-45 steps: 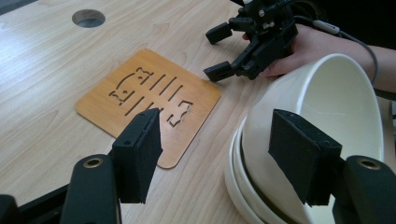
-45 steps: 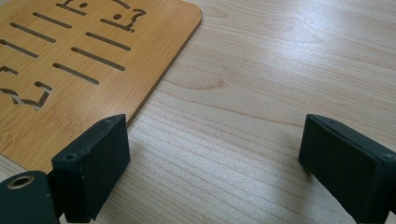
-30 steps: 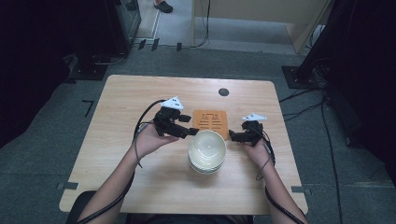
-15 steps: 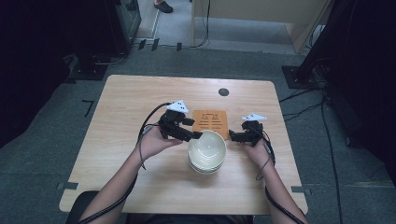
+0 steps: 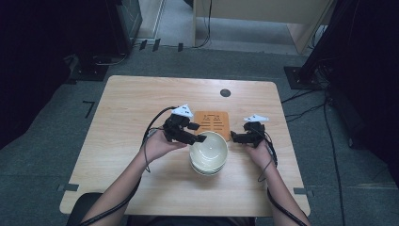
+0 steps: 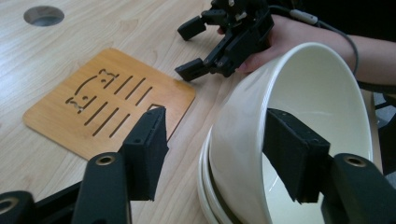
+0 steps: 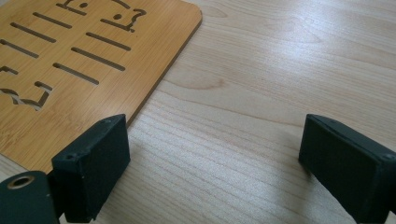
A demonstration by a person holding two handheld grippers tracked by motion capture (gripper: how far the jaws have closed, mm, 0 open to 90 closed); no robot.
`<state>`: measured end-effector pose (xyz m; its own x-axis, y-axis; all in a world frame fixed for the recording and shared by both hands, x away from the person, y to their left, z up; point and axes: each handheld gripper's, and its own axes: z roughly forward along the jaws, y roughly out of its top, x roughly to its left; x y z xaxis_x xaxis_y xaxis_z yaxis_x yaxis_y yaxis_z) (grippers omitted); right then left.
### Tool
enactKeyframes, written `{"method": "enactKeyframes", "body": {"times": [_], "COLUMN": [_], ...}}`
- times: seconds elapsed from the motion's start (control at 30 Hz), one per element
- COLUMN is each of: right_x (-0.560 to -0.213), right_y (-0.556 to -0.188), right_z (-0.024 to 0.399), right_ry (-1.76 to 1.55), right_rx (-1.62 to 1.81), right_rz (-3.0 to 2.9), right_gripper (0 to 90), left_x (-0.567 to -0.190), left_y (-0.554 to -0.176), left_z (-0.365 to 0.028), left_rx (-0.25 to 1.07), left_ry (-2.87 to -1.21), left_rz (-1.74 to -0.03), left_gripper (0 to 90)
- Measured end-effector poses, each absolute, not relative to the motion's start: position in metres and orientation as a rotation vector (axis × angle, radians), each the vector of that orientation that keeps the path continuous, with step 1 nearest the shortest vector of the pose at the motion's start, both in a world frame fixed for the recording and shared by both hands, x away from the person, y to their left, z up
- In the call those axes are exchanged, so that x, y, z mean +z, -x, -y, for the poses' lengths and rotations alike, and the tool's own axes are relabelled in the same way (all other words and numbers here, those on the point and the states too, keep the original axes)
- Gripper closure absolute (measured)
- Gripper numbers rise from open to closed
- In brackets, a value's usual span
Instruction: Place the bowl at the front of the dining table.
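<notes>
Your left gripper (image 6: 212,154) has just been closing over the top bowl's (image 6: 299,93) rim, one jaw inside, pads not yet pressing, so the lift is near; right gripper (image 7: 210,154) waits wide open, empty, beside the trivet (image 7: 79,60).

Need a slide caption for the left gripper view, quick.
Left gripper straddles the top bowl's rim, jaws closing, not yet pinching; trivet beside the stack.

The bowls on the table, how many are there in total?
At least 2, possibly 3: a stack of white bowls beside the wooden trivet. The top bowl is tilted, its rim between the left gripper jaws; lower rims are partly hidden.
</notes>
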<state>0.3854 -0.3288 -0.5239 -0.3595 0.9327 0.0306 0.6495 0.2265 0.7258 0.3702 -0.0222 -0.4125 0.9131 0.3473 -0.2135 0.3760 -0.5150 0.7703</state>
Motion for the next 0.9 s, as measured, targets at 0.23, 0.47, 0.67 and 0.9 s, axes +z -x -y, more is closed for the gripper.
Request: {"method": "enactKeyframes", "body": {"times": [0.23, 0.47, 0.67, 0.9], "right_x": [-0.524, -0.524, -0.524, -0.524], "right_y": [-0.385, -0.385, -0.385, -0.385], "right_z": [0.329, 0.329, 0.329, 0.329], "right_ry": [-1.457, -1.457, -1.457, -1.456], "right_rx": [0.927, 0.927, 0.927, 0.927], "right_rz": [-2.094, -2.094, -2.094, -2.095], "right_gripper": [8.0, 8.1, 8.1, 8.1], "left_x": [-0.417, -0.424, -0.427, -0.431], "left_y": [-0.368, -0.369, -0.369, -0.368], "left_z": [0.028, 0.032, 0.035, 0.039], "left_rx": [-0.023, -0.04, -0.034, -0.017], "left_ry": [-2.181, -2.185, -2.186, -2.196], "left_rz": [-0.518, -0.54, -0.534, -0.53], "left_gripper": [40.1, 34.0, 31.9, 41.3]}}
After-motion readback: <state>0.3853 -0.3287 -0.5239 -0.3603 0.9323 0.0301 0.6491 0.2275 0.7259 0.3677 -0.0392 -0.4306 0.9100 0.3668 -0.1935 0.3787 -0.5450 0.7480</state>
